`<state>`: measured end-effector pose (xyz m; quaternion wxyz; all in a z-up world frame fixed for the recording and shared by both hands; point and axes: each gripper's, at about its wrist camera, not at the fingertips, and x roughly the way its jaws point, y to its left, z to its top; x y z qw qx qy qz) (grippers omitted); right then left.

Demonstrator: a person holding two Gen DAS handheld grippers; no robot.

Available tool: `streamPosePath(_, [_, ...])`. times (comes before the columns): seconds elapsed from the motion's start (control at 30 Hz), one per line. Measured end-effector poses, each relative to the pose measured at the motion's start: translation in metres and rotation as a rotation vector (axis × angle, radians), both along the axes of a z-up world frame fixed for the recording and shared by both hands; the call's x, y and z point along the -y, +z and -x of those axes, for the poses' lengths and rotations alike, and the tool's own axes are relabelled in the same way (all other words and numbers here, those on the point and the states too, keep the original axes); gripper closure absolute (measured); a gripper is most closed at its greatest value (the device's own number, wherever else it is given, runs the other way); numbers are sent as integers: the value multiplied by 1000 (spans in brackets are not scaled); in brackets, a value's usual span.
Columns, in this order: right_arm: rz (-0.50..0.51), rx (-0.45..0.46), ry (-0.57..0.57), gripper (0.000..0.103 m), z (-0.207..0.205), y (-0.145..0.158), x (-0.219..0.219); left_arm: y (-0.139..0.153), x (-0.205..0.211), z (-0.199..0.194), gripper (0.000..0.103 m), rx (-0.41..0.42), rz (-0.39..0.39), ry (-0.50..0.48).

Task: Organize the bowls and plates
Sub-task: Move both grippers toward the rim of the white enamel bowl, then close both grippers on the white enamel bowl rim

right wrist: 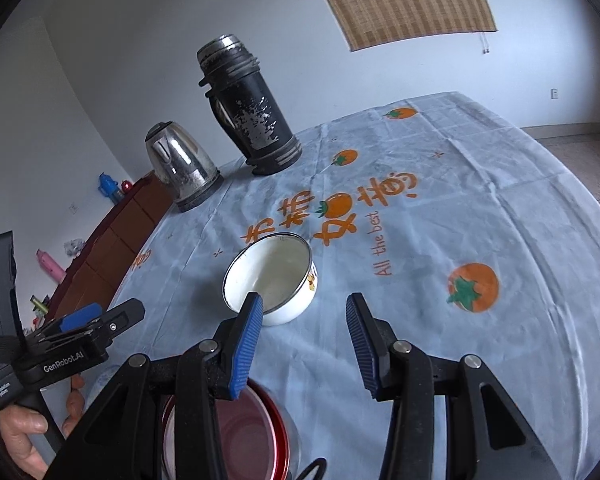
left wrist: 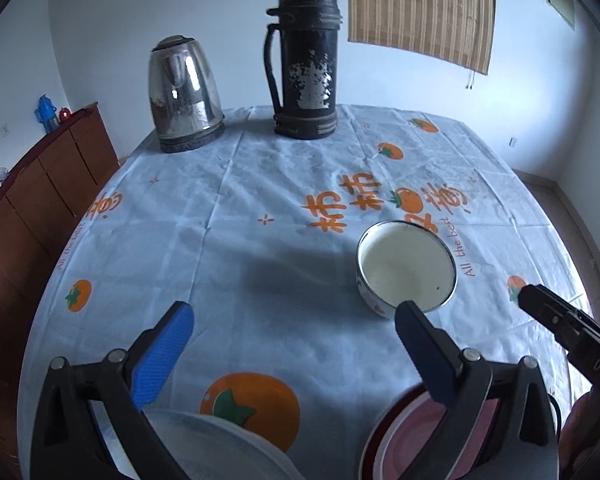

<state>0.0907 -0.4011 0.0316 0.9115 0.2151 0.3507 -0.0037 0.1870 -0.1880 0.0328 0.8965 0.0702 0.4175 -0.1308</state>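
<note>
Both the left gripper (left wrist: 294, 320) and right gripper (right wrist: 304, 312) are open and empty; a careless approach may tip the enamel bowl (right wrist: 272, 280).

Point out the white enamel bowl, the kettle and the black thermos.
white enamel bowl (right wrist: 276, 280): right wrist view, inner wall.
kettle (left wrist: 184, 92): left wrist view, steel body.
black thermos (left wrist: 306, 76): left wrist view, worn side.
</note>
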Motion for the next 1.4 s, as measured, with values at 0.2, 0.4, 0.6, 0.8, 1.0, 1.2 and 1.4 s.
streamPosePath(0.2, [-42,-57,41,57,-34,-20,10,-10,19,-28,3,-71,0,-12])
streamPosePath(0.4, [-71,-98,73,57,-53,-35,16,-27,36,-45,12,-121,-37,-24])
streamPosePath(0.6, [-99,-122,90,57,-70,-40,17,-32,46,-54,29,-125,-51,-27])
streamPosePath(0.8, [-93,-136,107,57,-81,-43,15,-40,52,-63,42,-135,-78,-32])
streamPosePath(1.0, [-74,-162,125,57,-89,-50,11,-49,60,-68,58,-145,-93,-50])
streamPosePath(1.2, [-88,-186,146,67,-94,-59,10,-56,70,-69,72,-150,-101,-84])
streamPosePath(1.4, [-100,-176,166,73,-95,-60,8,-61,77,-69,85,-155,-108,-116])
